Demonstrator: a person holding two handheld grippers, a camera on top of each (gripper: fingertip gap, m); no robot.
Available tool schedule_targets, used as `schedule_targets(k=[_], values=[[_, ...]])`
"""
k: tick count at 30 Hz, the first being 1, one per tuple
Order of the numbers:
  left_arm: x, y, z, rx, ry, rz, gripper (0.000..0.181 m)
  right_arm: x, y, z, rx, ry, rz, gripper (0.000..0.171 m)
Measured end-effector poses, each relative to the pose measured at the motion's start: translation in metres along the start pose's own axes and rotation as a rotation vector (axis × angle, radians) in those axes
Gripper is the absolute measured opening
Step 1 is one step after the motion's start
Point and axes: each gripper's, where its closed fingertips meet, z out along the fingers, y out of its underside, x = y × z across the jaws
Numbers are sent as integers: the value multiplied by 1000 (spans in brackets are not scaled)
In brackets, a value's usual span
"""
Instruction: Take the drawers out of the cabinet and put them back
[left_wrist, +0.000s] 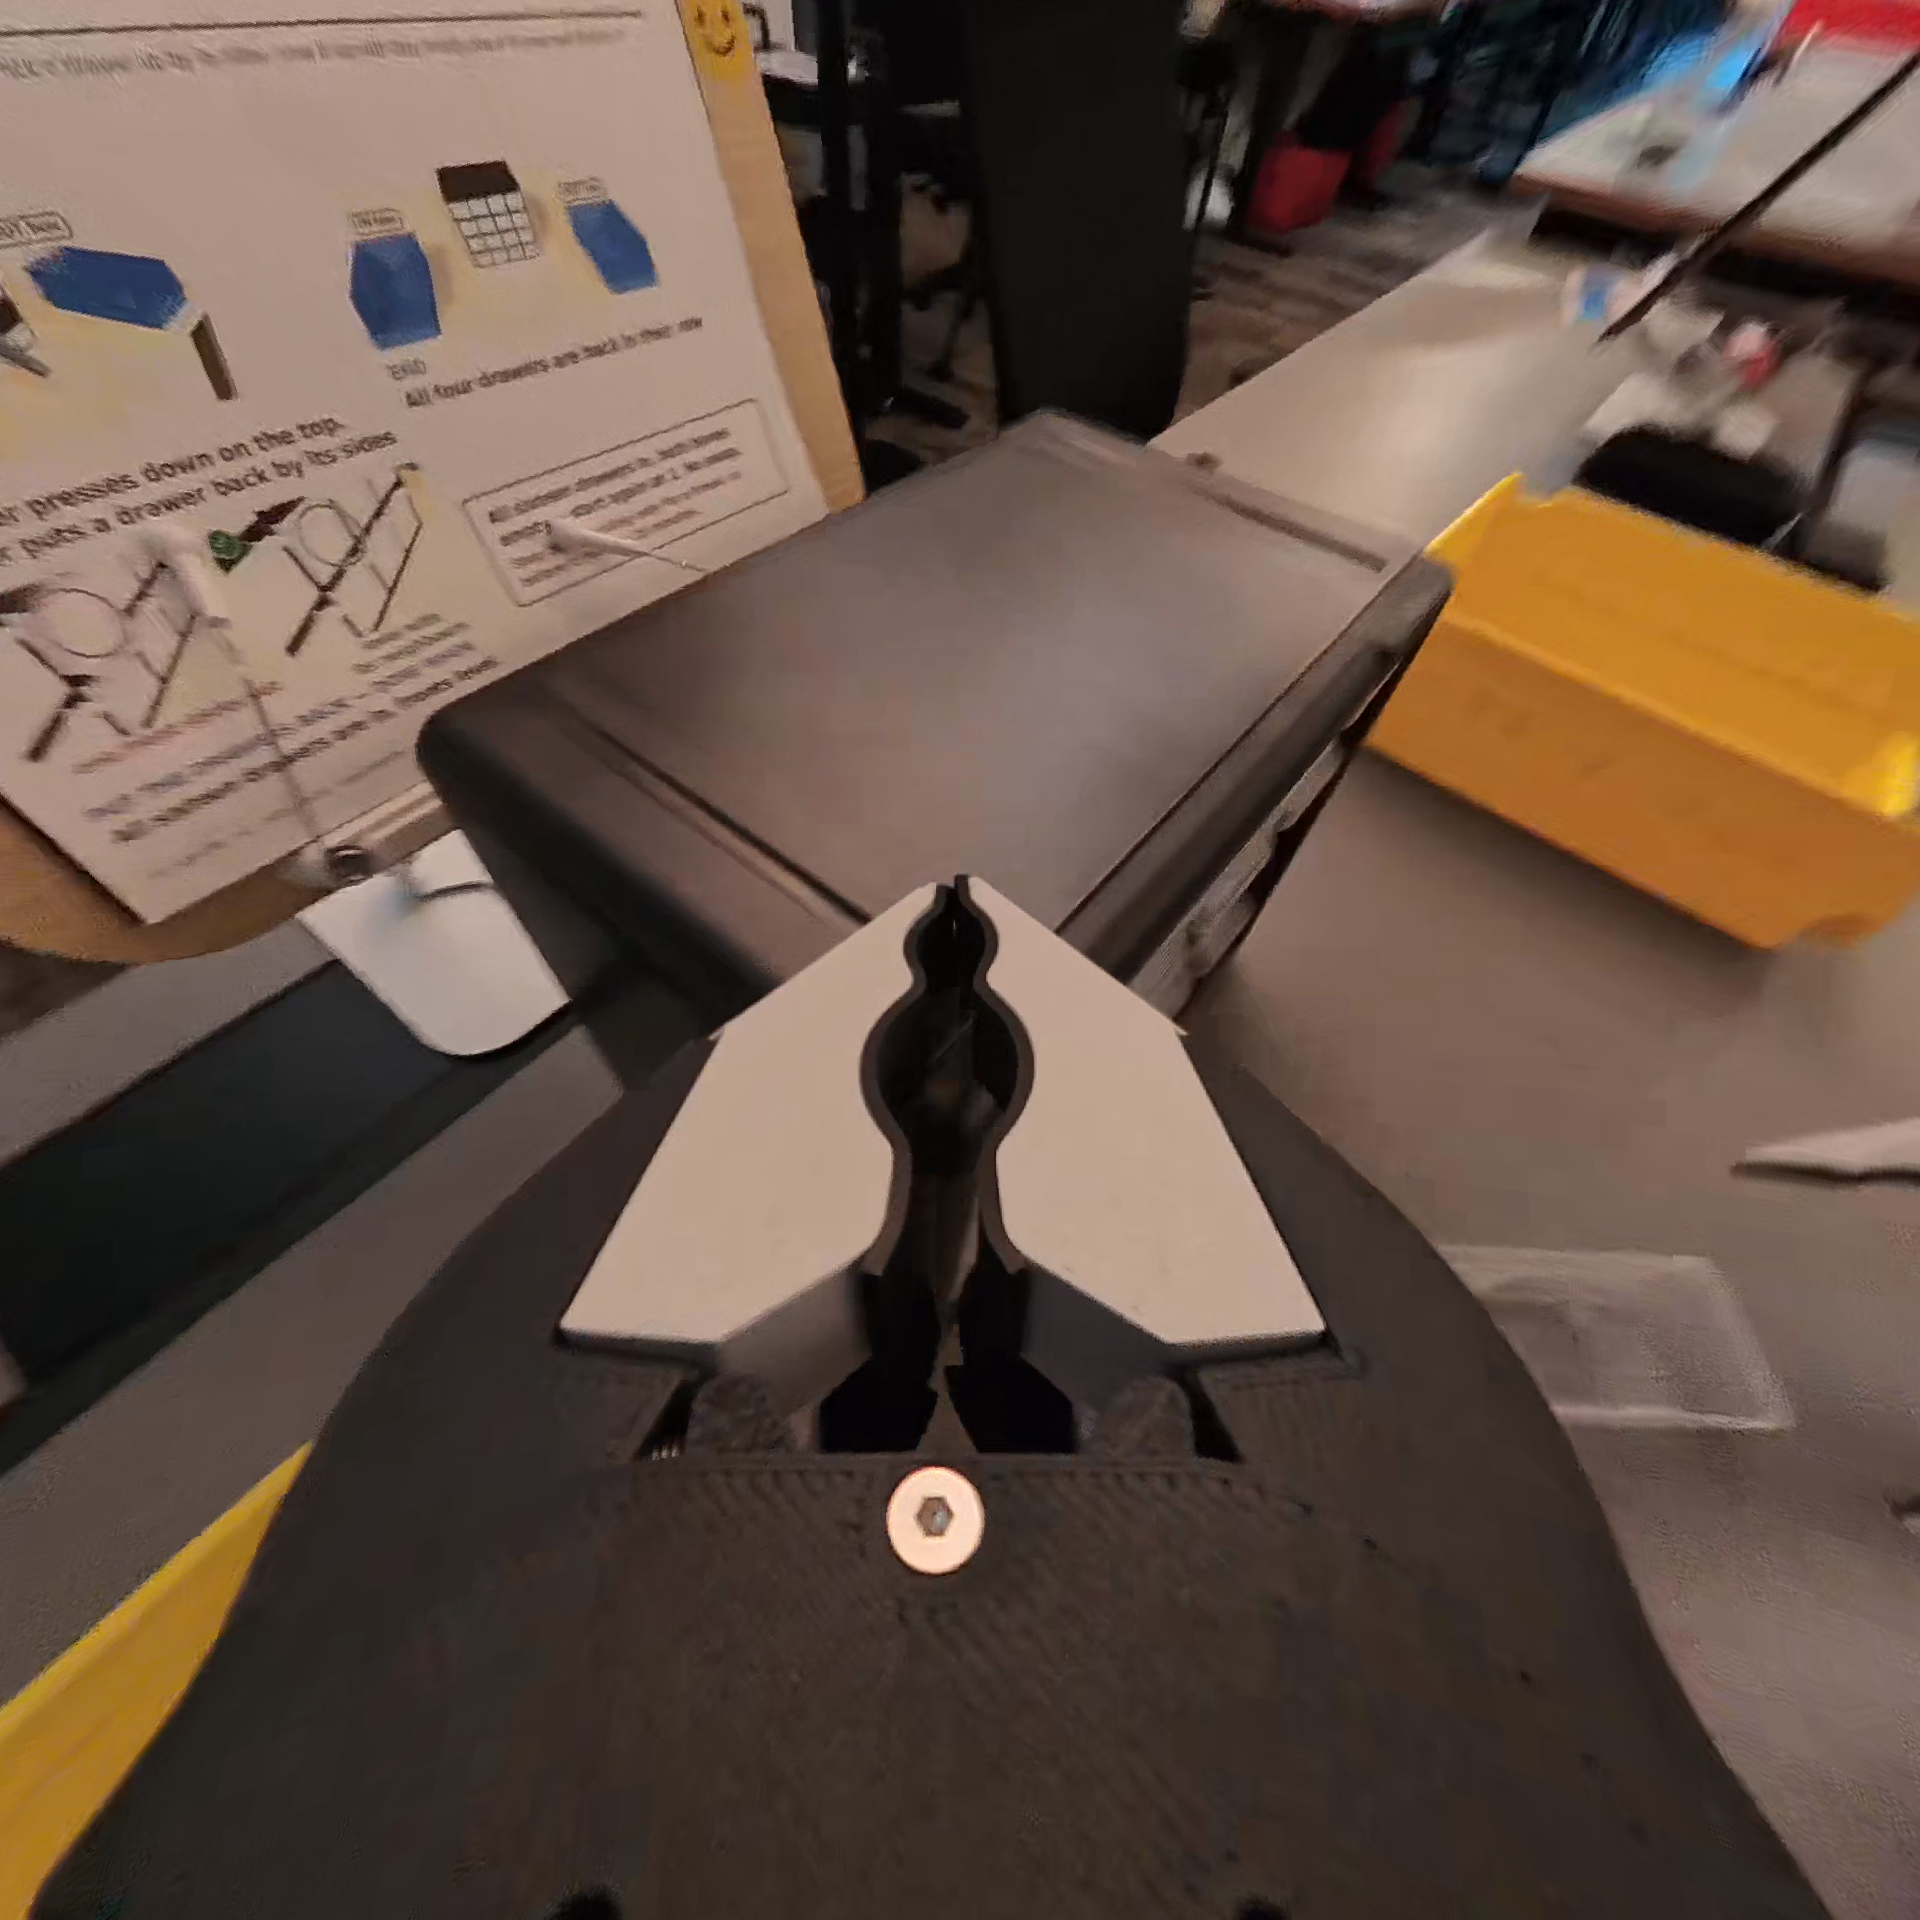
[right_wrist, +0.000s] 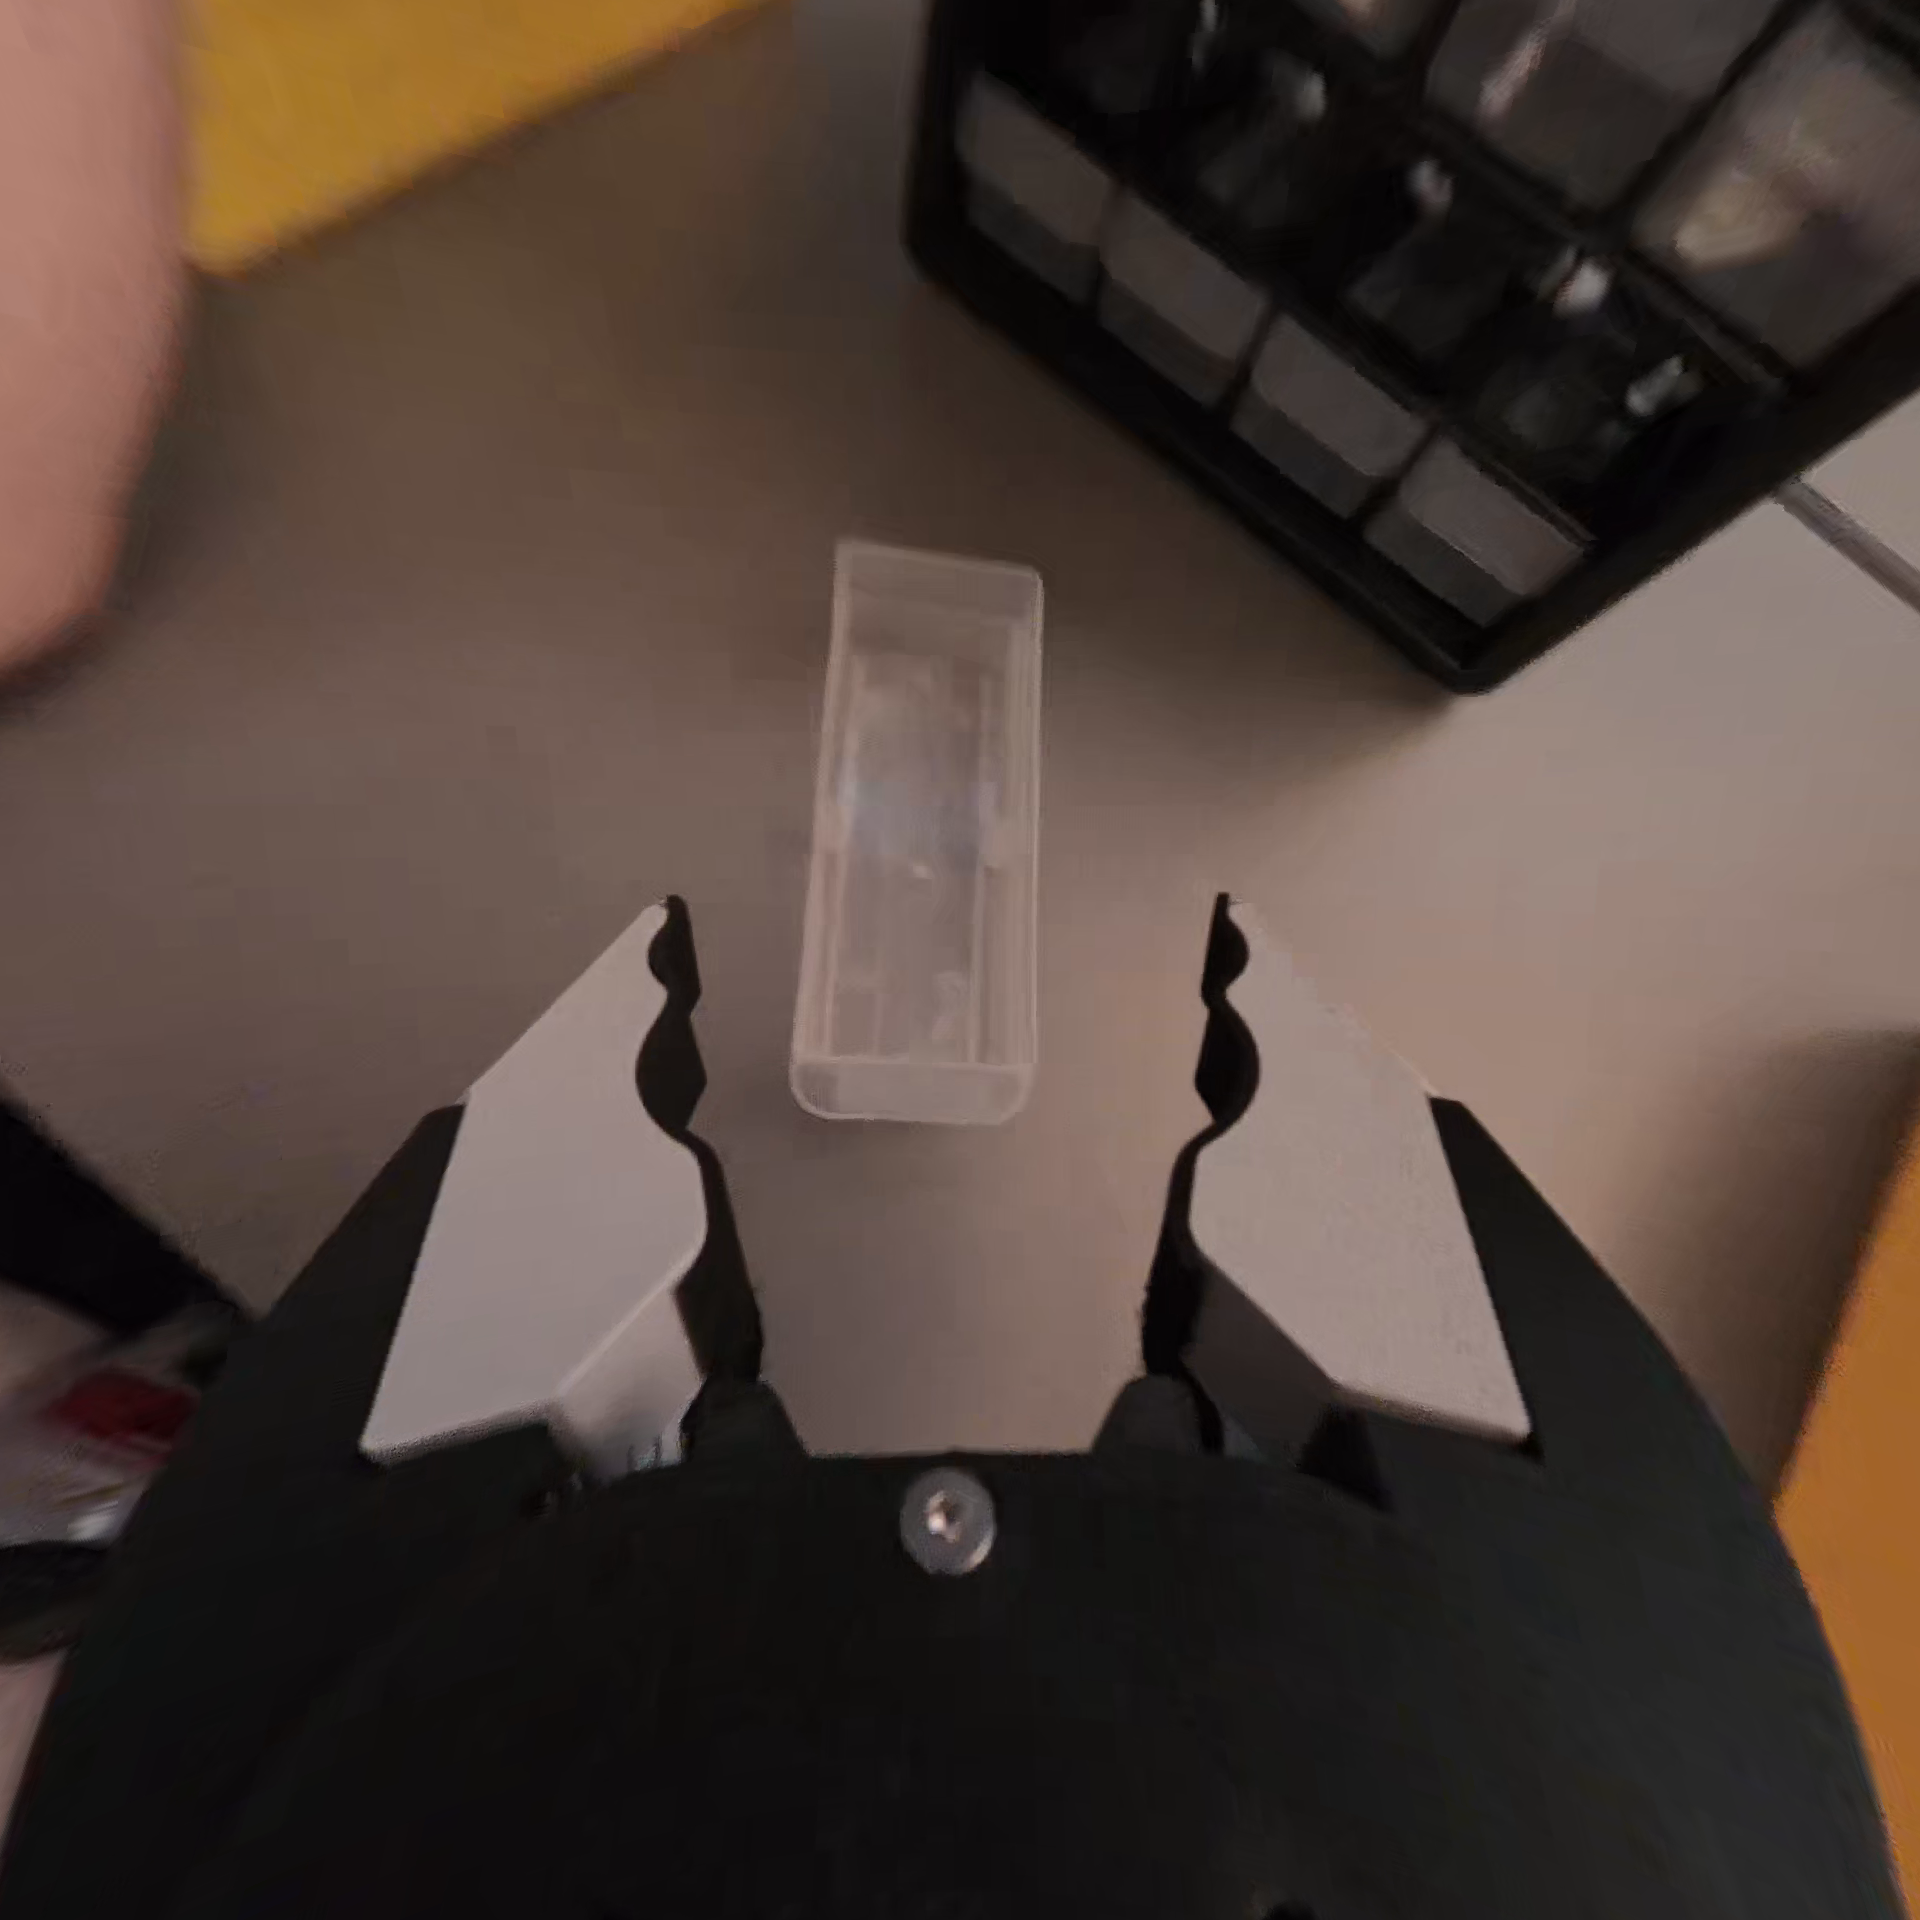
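Note:
A black cabinet (left_wrist: 956, 665) stands on the grey table; the left wrist view shows its flat top. My left gripper (left_wrist: 958, 888) is shut and empty, its tips at the near edge of the cabinet top. In the right wrist view the cabinet front (right_wrist: 1455, 343) shows at the upper right, with rows of small clear drawers in it. One clear drawer (right_wrist: 920, 831) lies alone on the table, long side pointing away from me. My right gripper (right_wrist: 945, 904) is open above it, a finger on either side of its near end, not touching it.
A yellow bin (left_wrist: 1652, 717) sits to the right of the cabinet, and another yellow edge (left_wrist: 94, 1704) shows at the lower left. An instruction board (left_wrist: 364, 416) leans behind the cabinet on the left. A clear drawer (left_wrist: 1621, 1340) lies on the table at the right. A yellow bin (right_wrist: 447, 104) lies far left in the right wrist view. My hands' fingertips stand some 30 cm from each other. The clear drawer (right_wrist: 920, 831) is closer to my right gripper, around 9 cm from its tips; the left tips are 30 cm off.

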Motion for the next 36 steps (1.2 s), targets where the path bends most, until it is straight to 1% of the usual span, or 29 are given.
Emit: schedule_targets(k=[1, 4, 8, 11, 14, 15, 17, 19, 20, 24, 25, 27, 29, 30, 31, 32, 36], values=[[0, 1, 0, -1, -2, 30, 0, -3, 8, 8, -45, 14, -16, 98], [0, 2, -1, 4, -2, 93, 0, -23, 16, 24, -73, -78, 26, 98], [0, 2, 1, 23, -8, 216, 0, -14, 21, 31, -111, -19, 5, 97], [0, 2, 0, 39, 40, 208, 0, -9, 21, 30, -126, 6, -12, 97], [-1, 1, 0, 64, 82, 166, 0, -9, 23, 30, -124, -14, 44, 98], [-3, 1, 1, 67, 75, 174, 0, -10, 24, 30, -125, -31, 70, 100], [-13, 1, 0, 58, 0, 200, 0, -8, 31, 32, -148, -43, 106, 104], [-17, 2, -1, 49, -35, 212, 0, -4, 35, 34, -154, -44, 115, 103], [-17, 2, -1, 51, -39, 217, 0, -3, 37, 34, -153, -53, 122, 102], [-17, 2, -1, 52, -47, 217, 0, -12, 40, 40, -199, -154, 170, 87], [-17, 2, -1, 55, -46, 216, 0, -15, 40, 41, -218, -166, 171, 87], [-17, 2, -1, 61, -43, 210, 0, -18, 38, 45, -258, -163, 142, 86], [-17, 2, -1, 62, -40, 202, 0, -13, 38, 48, -308, -115, 105, 83], [-17, 2, -1, 62, -40, 200, 0, -10, 38, 49, -331, -92, 94, 77], [-17, 2, -1, 61, -43, 202, 0, -10, 38, 50, -344, -91, 90, 68], [-17, 2, -1, 59, -47, 208, 0, -11, 38, 51, -357, -97, 93, 63], [-17, 2, -1, 55, -57, 220, 0, -11, 40, 49, -388, -105, 99, 61]])
